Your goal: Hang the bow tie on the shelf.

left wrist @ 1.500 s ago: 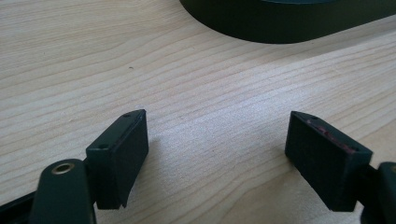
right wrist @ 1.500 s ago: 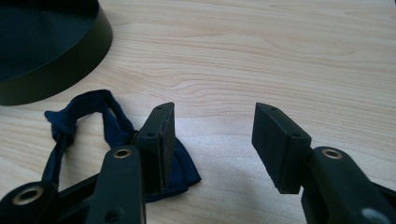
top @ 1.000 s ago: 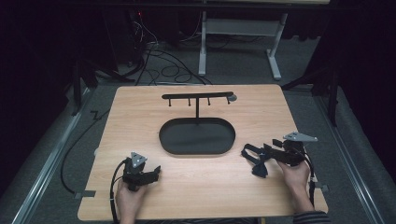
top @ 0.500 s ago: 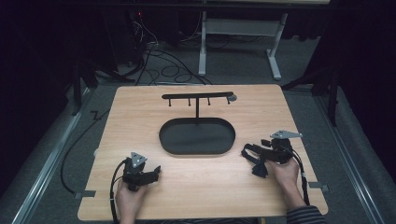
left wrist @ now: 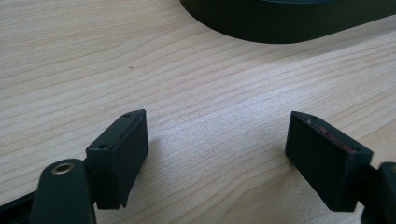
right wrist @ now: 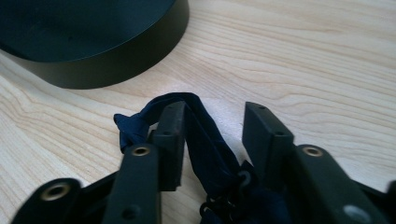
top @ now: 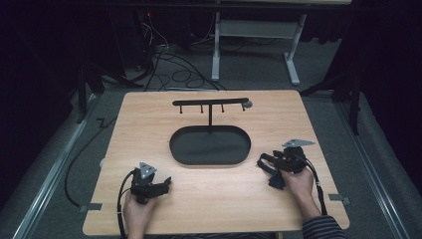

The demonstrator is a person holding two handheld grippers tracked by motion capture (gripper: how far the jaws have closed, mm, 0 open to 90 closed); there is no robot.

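A dark blue fabric strap (right wrist: 205, 135) lies on the wooden table (top: 149, 129) to the right of the black oval tray (top: 209, 160). My right gripper (right wrist: 215, 112) is down over it; the strap drapes against one jaw and runs between both, which have just been closing but stand apart. In the high view the right gripper (top: 268, 172) points left, near the tray's right end. My left gripper (left wrist: 217, 126) rests open on bare wood with nothing between its jaws, at the front left in the high view (top: 165, 183).
A black T-shaped bar with small hooks (top: 210, 102) rises behind the tray. The tray wall (left wrist: 280, 28) lies just ahead of the left gripper and its curved wall (right wrist: 116, 65) close ahead of the right one. Cables and a metal frame lie on the floor beyond.
My right hand has moved left and lower, onto the strap, and its jaws have narrowed. The left hand has stayed put.
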